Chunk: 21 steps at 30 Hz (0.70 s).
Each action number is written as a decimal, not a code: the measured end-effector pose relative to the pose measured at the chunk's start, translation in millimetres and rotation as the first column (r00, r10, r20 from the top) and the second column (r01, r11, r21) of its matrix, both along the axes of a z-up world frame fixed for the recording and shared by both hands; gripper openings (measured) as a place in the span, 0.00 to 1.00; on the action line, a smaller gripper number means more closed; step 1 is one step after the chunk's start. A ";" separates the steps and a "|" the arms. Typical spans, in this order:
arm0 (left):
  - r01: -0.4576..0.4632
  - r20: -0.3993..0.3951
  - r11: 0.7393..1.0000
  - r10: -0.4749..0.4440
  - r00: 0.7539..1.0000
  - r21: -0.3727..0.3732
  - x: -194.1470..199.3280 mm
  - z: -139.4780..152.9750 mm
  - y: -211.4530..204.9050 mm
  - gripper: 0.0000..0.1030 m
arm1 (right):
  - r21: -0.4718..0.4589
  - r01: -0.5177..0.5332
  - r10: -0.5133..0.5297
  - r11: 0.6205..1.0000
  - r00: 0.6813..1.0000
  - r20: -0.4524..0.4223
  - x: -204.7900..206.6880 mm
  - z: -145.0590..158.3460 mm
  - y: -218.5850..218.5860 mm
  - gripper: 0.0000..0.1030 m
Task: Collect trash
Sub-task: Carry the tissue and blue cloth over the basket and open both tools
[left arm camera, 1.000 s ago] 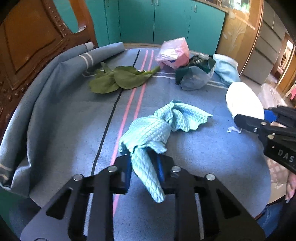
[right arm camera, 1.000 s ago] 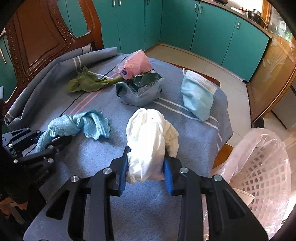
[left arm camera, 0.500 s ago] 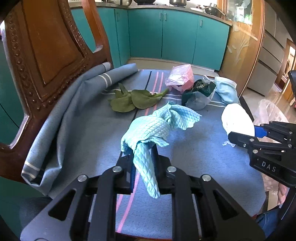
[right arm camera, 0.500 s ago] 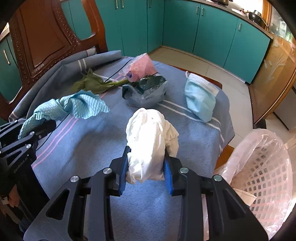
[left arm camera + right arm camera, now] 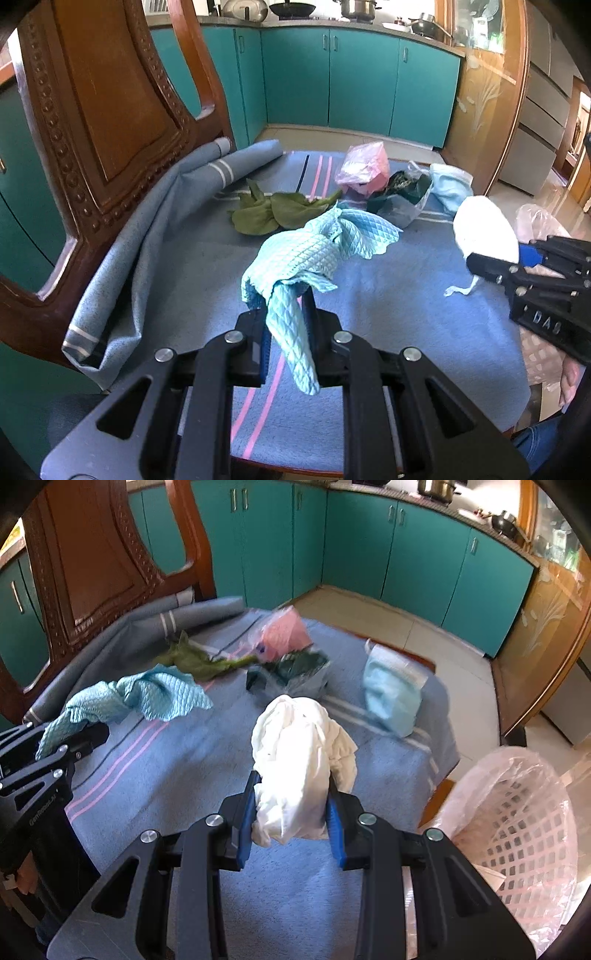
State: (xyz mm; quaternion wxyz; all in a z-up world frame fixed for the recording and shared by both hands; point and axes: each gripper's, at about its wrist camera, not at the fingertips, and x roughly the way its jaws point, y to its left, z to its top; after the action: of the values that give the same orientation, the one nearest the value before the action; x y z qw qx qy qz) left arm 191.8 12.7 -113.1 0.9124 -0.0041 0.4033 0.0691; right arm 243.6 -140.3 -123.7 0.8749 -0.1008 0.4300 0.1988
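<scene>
My left gripper (image 5: pixel 286 328) is shut on a light teal quilted cloth (image 5: pixel 310 251) and holds it above the blue tablecloth (image 5: pixel 399 332). The cloth also shows in the right wrist view (image 5: pixel 147 694), with the left gripper (image 5: pixel 92 734) at the left. My right gripper (image 5: pixel 291 812) is shut on a crumpled white cloth (image 5: pixel 299 753), lifted off the table; it shows at the right of the left wrist view (image 5: pixel 484 229). On the table lie green leaves (image 5: pixel 273 214), a pink plastic bag (image 5: pixel 364 168), a dark filled bag (image 5: pixel 400 199) and a blue face mask (image 5: pixel 393 690).
A white lattice basket lined with a pink plastic bag (image 5: pixel 517 819) stands at the right of the table. A carved wooden chair back (image 5: pixel 103 110) rises at the left with the tablecloth bunched against it. Teal cabinets (image 5: pixel 332 74) line the far wall.
Both grippers have risen with their cloths. The teal cloth has come off the table and hangs from the left gripper. The white cloth stays gripped in the right.
</scene>
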 end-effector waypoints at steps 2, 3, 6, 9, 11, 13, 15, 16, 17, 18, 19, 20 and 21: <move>0.008 0.015 1.000 -0.008 1.000 0.001 -2.1 5.0 -3.0 0.16 | 0.020 0.020 -0.021 1.000 0.999 0.037 -1.4 10.3 -7.6 0.32; 0.012 0.020 1.000 -0.012 1.000 -0.001 -2.7 6.7 -3.8 0.16 | 0.031 0.030 -0.031 0.999 0.998 0.052 -1.9 15.0 -11.6 0.32; 0.029 0.034 0.999 -0.029 0.999 -0.012 -5.9 11.8 -8.5 0.16 | 0.082 0.069 -0.076 0.994 0.993 0.091 -1.5 32.3 -32.3 0.32; 0.043 0.037 0.999 -0.042 0.998 -0.017 -7.6 13.1 -12.4 0.16 | 0.142 0.124 -0.138 0.982 0.986 0.097 1.6 43.5 -61.0 0.32; 0.053 0.037 0.998 -0.052 0.998 -0.028 -8.9 13.0 -14.8 0.16 | 0.161 0.161 -0.178 0.974 0.979 0.096 2.5 46.2 -77.9 0.32; 0.077 0.044 0.996 -0.075 0.996 -0.046 -10.5 15.0 -19.2 0.16 | 0.170 0.214 -0.232 0.962 0.968 0.095 3.9 49.0 -99.1 0.32; 0.124 0.062 0.990 -0.120 0.991 -0.065 -13.0 18.6 -27.7 0.16 | 0.172 0.257 -0.276 0.951 0.956 0.099 3.9 51.1 -117.7 0.32; 0.138 0.066 0.988 -0.133 0.989 -0.069 -13.5 19.8 -31.5 0.16 | 0.176 0.290 -0.309 0.941 0.946 0.096 4.0 51.1 -131.4 0.32; 0.157 0.068 0.985 -0.152 0.986 -0.074 -13.8 21.1 -37.5 0.16 | 0.175 0.308 -0.328 0.935 0.940 0.092 3.7 50.3 -138.7 0.32; 0.177 0.070 0.981 -0.171 0.983 -0.080 -13.1 22.5 -44.4 0.16 | 0.167 0.344 -0.361 0.924 0.929 0.084 3.4 48.3 -151.9 0.32; 0.197 0.073 0.976 -0.191 0.979 -0.089 -12.1 23.9 -50.9 0.16 | 0.154 0.375 -0.390 0.914 0.917 0.078 3.8 45.9 -161.6 0.32; 0.213 0.075 0.972 -0.207 0.976 -0.095 -11.7 24.9 -56.1 0.16 | 0.140 0.404 -0.416 0.904 0.906 0.074 3.2 43.7 -170.6 0.32; 0.239 0.077 0.966 -0.232 0.970 -0.102 -10.3 26.5 -65.2 0.16 | 0.126 0.442 -0.451 0.888 0.890 0.064 1.3 40.0 -182.9 0.32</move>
State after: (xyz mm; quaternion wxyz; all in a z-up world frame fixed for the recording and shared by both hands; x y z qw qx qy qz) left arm 181.5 -52.5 -86.7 0.9251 -0.0090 0.3745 -0.0625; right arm 244.8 -323.2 -83.7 0.9200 0.0395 0.3898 0.0104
